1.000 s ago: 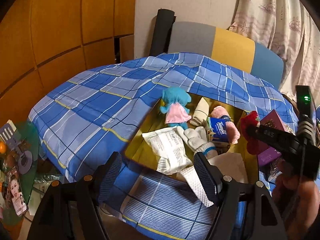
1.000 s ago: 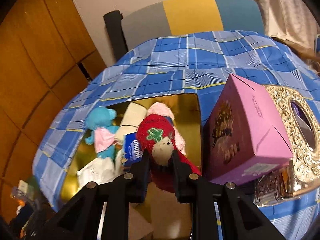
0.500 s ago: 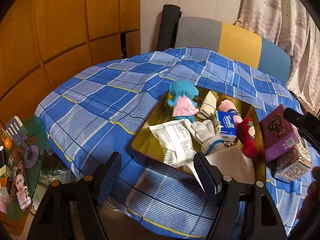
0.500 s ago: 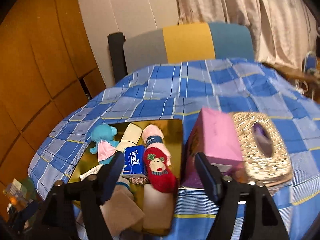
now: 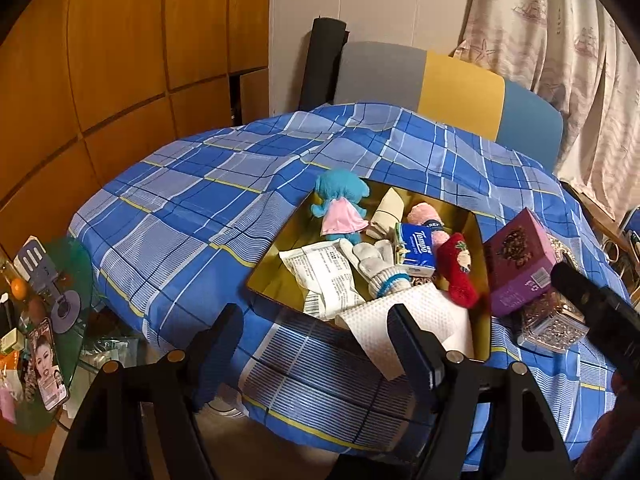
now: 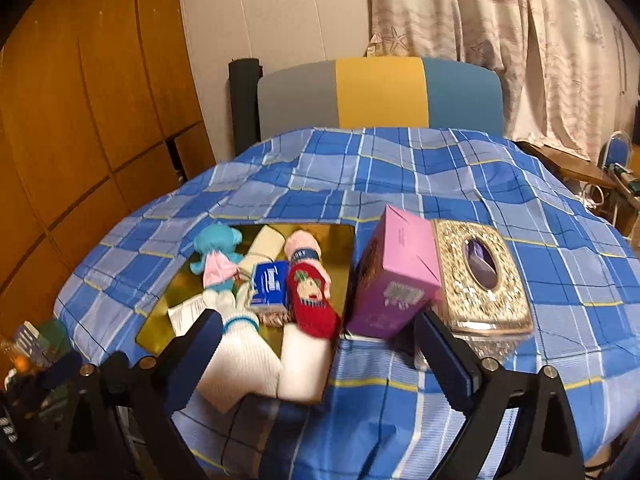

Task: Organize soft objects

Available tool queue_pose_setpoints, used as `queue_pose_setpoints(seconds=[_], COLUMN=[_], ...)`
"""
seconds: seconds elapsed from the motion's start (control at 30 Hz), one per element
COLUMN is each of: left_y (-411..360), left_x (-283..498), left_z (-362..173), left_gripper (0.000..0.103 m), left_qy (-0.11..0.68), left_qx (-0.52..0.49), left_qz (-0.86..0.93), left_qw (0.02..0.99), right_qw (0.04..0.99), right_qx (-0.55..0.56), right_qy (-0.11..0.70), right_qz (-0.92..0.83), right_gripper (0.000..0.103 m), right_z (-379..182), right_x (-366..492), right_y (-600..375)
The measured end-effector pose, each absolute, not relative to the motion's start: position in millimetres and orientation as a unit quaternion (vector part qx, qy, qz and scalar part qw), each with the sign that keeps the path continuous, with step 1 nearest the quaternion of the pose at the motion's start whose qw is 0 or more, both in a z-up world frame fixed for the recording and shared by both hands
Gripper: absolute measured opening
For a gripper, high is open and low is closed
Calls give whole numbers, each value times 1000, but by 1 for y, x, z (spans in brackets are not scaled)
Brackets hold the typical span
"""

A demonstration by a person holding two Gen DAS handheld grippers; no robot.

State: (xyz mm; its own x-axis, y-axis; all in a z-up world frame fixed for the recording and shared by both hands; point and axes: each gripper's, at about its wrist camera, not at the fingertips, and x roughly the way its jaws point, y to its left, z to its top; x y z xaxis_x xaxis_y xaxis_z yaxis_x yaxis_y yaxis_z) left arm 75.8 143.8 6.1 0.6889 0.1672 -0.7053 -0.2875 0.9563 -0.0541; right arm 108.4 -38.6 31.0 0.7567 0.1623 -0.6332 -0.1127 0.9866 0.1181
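The red sock (image 6: 311, 303) lay in the gold tray (image 6: 162, 312) on the bench (beside a blue tissue pack (image 6: 271, 282)). The right gripper (image 6: 320, 354) was opening with nothing between its jaws; the left gripper (image 5: 316, 348) stood wide apart, empty.

Wide open plaid tablecloth (image 6: 400, 168) across the far half and the left side — easy passage there. The gold tray (image 5: 280, 276) is crowded: blue plush (image 5: 340, 204), tissue pack (image 5: 416, 248), red sock (image 5: 456, 268), white glove (image 5: 376, 264) packed close. On its right edge the purple box (image 6: 396, 276) stands tall, touching the ornate tissue holder (image 6: 484, 276) — a wall on that side.
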Motion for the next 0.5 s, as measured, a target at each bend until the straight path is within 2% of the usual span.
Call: queue_pose_setpoints(seconds=[0.5], left_y=[121], left_x=[53], left_z=[26], left_gripper=[76], left_qy=[360], left_qx=[-51], left_qz=[108], left_qw=[925], right_qw=[935], right_qx=[20], right_qy=[354], right_qz=[-1], right_gripper=[103], right_z=[37], right_x=[66], right_y=[-51])
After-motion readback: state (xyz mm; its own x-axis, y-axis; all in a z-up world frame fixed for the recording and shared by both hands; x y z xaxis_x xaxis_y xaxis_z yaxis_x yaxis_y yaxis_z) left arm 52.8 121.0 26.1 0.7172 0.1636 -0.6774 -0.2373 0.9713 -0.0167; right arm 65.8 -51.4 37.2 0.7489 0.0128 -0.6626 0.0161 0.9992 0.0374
